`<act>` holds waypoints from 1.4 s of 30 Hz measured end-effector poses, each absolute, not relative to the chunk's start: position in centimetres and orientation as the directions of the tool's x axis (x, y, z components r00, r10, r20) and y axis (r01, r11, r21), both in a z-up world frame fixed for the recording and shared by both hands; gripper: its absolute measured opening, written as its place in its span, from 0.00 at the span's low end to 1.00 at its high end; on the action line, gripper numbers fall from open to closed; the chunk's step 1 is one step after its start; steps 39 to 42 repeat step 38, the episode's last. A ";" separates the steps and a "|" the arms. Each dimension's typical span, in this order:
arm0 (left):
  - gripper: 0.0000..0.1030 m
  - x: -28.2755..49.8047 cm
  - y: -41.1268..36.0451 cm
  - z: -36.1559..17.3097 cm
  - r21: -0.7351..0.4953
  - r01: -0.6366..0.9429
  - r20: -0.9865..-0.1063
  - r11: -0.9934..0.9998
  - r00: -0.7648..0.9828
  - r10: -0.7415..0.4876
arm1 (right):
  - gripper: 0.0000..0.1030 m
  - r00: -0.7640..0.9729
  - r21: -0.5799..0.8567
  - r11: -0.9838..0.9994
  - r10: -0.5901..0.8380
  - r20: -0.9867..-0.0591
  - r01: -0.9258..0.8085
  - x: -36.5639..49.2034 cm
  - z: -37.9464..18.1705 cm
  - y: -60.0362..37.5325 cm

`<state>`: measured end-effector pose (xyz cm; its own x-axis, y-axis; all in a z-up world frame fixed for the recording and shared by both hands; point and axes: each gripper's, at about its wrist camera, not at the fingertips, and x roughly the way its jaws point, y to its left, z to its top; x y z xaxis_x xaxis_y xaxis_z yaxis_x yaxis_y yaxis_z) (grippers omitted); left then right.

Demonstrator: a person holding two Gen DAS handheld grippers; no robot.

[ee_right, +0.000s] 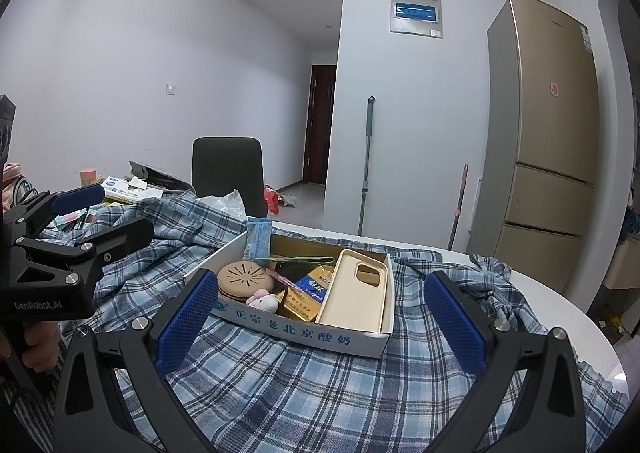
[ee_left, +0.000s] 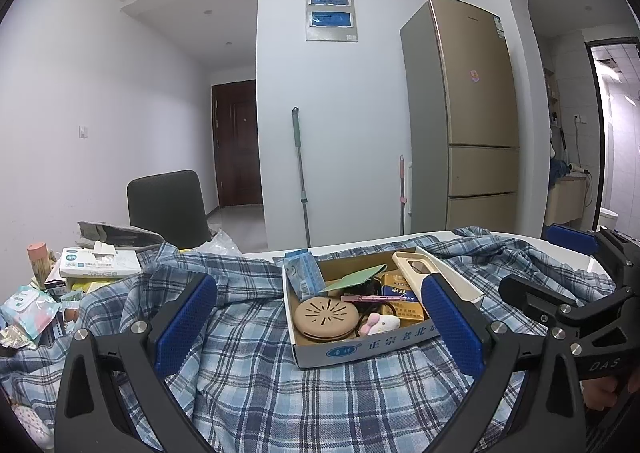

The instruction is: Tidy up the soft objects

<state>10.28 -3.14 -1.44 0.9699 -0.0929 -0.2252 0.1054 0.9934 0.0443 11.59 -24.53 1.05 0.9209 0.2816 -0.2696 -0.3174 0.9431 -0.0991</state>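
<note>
A blue plaid shirt [ee_left: 248,365] lies spread and rumpled over the table, also in the right wrist view [ee_right: 320,393]. An open cardboard box [ee_left: 360,349] sits on it, holding a small pink plush toy [ee_left: 380,324], a round tan case [ee_left: 326,319], a cream phone case [ee_right: 356,293] and packets. My left gripper [ee_left: 320,317] is open and empty just above the shirt, its fingers either side of the box front. My right gripper [ee_right: 320,317] is open and empty, also facing the box [ee_right: 304,333]. Each gripper shows at the edge of the other's view.
A tissue pack [ee_left: 100,263], snack packets [ee_left: 28,309] and a plastic bag [ee_left: 222,243] crowd the table's left. A dark chair [ee_left: 168,209] stands behind. The white table edge [ee_right: 576,317] curves on the right. A fridge [ee_left: 472,113] and mop [ee_left: 300,173] stand by the far wall.
</note>
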 end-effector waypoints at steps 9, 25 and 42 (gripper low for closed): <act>1.00 10.3 -3.1 -1.4 0.046 0.106 -0.225 0.993 0.970 -0.093 | 1.00 0.921 -0.099 0.943 0.282 -0.269 -0.317 11.6 1.1 -24.6; 1.00 10.4 -3.0 -1.5 0.043 0.105 -0.229 0.994 0.969 -0.092 | 1.00 0.921 -0.099 0.943 0.282 -0.270 -0.317 11.6 1.1 -24.6; 1.00 10.4 -2.9 -1.5 0.042 0.105 -0.229 0.994 0.969 -0.092 | 1.00 0.921 -0.100 0.943 0.282 -0.270 -0.318 11.6 1.1 -24.6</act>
